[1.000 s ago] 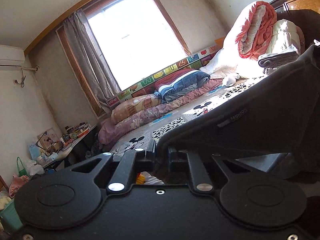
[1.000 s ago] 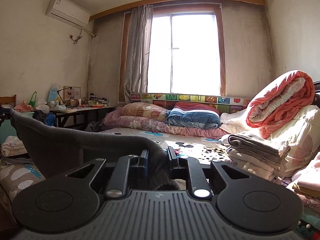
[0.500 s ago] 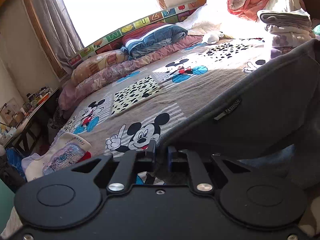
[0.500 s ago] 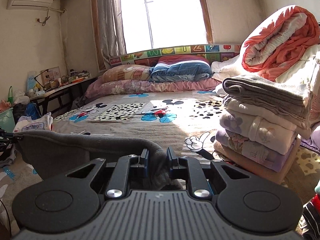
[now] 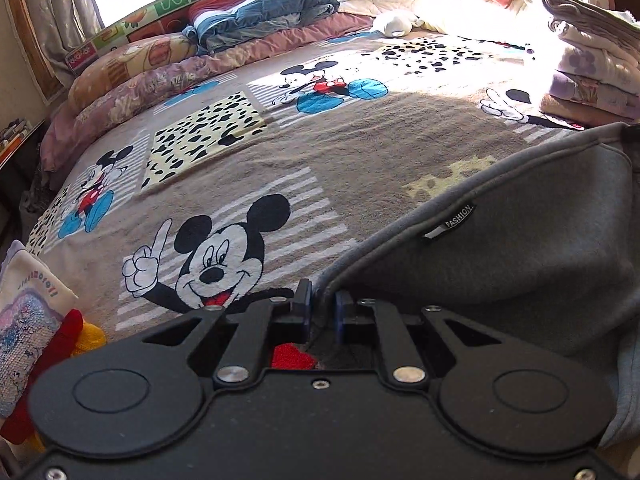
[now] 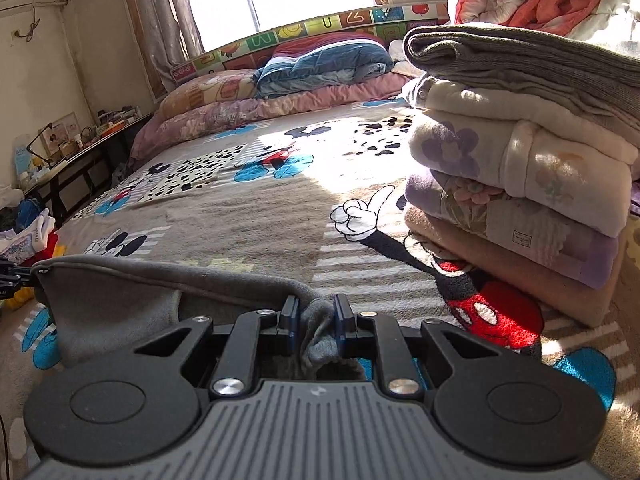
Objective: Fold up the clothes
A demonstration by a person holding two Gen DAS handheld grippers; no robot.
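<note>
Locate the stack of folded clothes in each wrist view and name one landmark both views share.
Left wrist: the stack of folded clothes sits at the far right edge, partly cut off.
Right wrist: the stack fills the right side, resting on the bed.
Shared landmark: the blue striped quilt folded below the window.

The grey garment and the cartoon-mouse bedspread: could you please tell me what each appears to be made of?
Grey garment: probably fleece-backed sweatshirt knit, matte; it has a soft napped face, a rolled hem and a woven "FASHION" label.
Cartoon-mouse bedspread: probably terry or plush pile, matte; its looped, fuzzy surface shows in the sunlight.
</note>
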